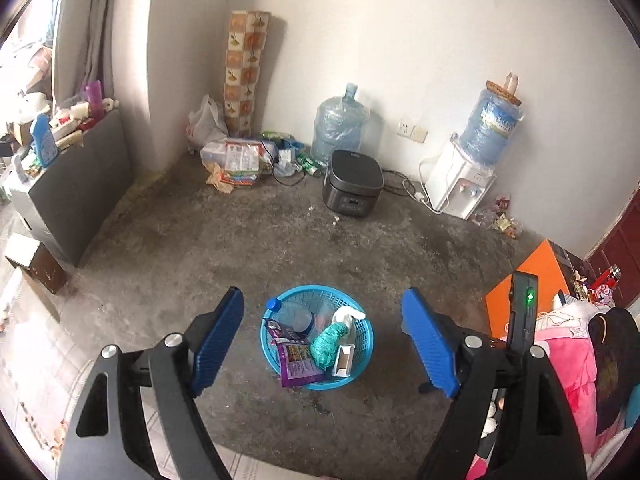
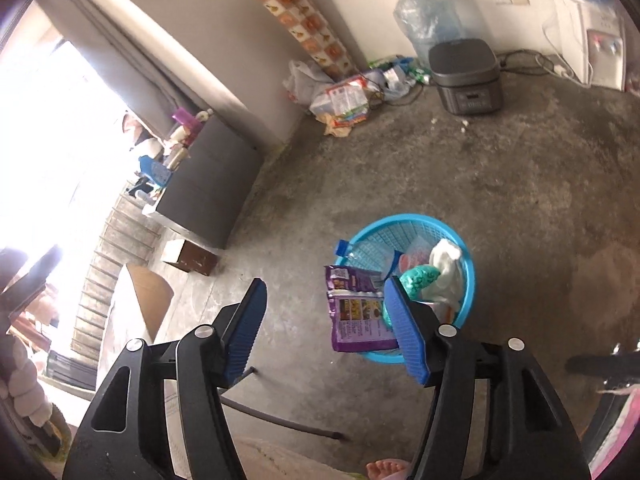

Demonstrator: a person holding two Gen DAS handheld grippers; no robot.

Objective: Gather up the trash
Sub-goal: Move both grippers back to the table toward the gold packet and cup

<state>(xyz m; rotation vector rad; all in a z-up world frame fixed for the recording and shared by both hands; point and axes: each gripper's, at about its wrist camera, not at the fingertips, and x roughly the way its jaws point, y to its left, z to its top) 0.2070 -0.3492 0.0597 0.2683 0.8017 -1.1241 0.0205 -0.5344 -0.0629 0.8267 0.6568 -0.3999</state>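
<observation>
Trash fills a round blue basket (image 1: 362, 354) standing on the concrete floor (image 1: 280, 248), seen between the wide-spread, empty left tongs (image 1: 326, 344). Inside lie a purple snack wrapper (image 1: 298, 364) draped over the near rim, a knotted green bag (image 1: 328, 342), a small white carton (image 1: 343, 360), a crumpled white wad (image 1: 348, 314) and a clear bottle with a blue cap (image 1: 294, 314). The right tongs (image 2: 326, 330) also gape with nothing held, one blue pad covering part of the wrapper (image 2: 356, 316) and basket (image 2: 468, 280). What sits at the basket's bottom is hidden. Farther off stand a dark rice cooker (image 1: 352, 184), an empty water jug (image 1: 338, 124) and a white dispenser (image 1: 460, 184); loose packets (image 1: 236, 160) crowd the corner, too small to read.
</observation>
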